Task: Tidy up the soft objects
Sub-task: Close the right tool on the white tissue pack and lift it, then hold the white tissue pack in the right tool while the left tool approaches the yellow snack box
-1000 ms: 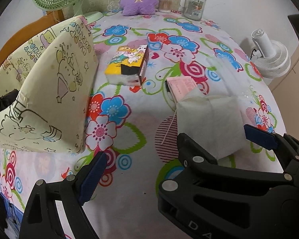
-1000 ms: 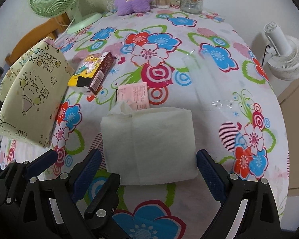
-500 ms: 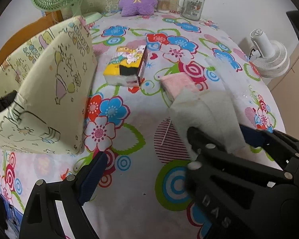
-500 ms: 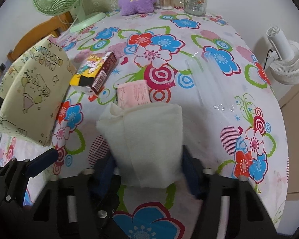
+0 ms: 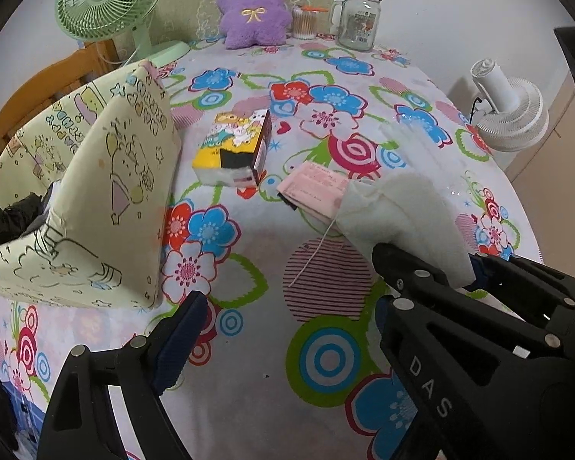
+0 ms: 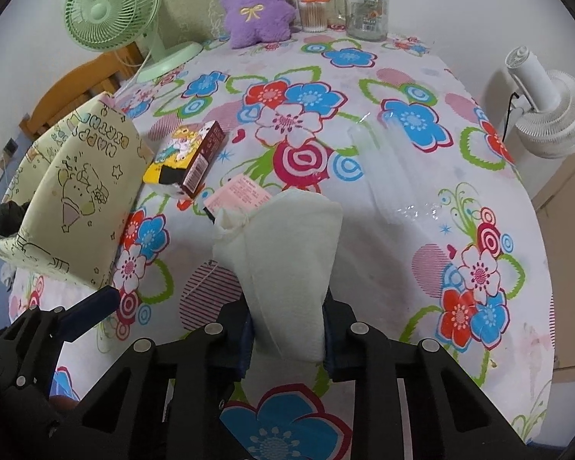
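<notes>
The right gripper [image 6: 287, 329] is closing, its pads squeezing the white soft pouch [image 6: 287, 260], which bulges upward between them. Just ahead lies a pink packet [image 6: 241, 191]; ahead-left sit a tissue pack [image 6: 188, 159] and a fabric bin [image 6: 84, 191]. The left gripper [image 5: 283, 329] hovers spread wide, empty.

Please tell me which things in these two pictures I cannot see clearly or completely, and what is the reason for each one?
- White soft pack: its near end is hidden between the closing right gripper pads, right wrist view.
- Pink packet: partly covered by the pack; print too small.
- Fabric bin: contents hidden by its wall, left wrist view.
- Left gripper: right finger hidden behind the right gripper.
</notes>
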Action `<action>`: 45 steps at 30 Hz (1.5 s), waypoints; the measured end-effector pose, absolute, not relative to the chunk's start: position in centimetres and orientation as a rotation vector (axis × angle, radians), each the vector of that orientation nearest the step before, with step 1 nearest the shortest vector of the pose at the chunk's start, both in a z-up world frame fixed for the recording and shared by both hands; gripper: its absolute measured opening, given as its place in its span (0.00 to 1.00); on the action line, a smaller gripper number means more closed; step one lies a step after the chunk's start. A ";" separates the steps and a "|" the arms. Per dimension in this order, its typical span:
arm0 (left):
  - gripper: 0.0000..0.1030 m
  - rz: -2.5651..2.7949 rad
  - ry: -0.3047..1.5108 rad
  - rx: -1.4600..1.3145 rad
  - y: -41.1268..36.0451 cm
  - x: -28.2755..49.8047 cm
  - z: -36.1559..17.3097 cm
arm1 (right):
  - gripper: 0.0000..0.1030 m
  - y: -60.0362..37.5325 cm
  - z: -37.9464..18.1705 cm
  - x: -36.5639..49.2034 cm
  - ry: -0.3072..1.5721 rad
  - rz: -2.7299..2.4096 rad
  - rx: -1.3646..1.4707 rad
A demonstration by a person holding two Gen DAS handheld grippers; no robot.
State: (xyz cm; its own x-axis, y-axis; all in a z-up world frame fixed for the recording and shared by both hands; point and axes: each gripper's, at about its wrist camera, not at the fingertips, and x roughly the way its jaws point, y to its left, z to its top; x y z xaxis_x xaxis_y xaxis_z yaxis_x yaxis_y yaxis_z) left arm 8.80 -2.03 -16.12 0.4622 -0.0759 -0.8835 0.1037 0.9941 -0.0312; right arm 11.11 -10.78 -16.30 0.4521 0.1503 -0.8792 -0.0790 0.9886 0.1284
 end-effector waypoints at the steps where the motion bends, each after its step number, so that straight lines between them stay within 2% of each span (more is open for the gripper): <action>1: 0.88 -0.113 1.081 0.027 -2.1 8.9 -16.0 | 0.29 -10.8 -16.2 11.2 1.090 0.139 0.072; 17: 0.88 -0.168 1.039 0.042 -3.7 11.6 -15.1 | 0.29 -12.7 -15.1 13.7 1.051 0.069 0.073; 40: 0.88 -0.198 1.078 -0.001 -3.4 18.0 -17.9 | 0.29 -12.7 -17.4 20.0 1.069 0.003 0.028; 45: 0.84 -0.192 1.080 0.001 -3.5 18.3 -17.9 | 0.29 -12.8 -17.4 20.3 1.064 -0.002 0.024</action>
State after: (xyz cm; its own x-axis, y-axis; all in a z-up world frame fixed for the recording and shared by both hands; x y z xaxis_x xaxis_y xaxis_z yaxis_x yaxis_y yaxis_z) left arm 18.28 -3.55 -17.92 0.4563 -0.1554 -0.8762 0.1560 0.9834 -0.0931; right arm 20.30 -12.83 -17.36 0.4850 0.0103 -0.8744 0.0129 0.9997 0.0189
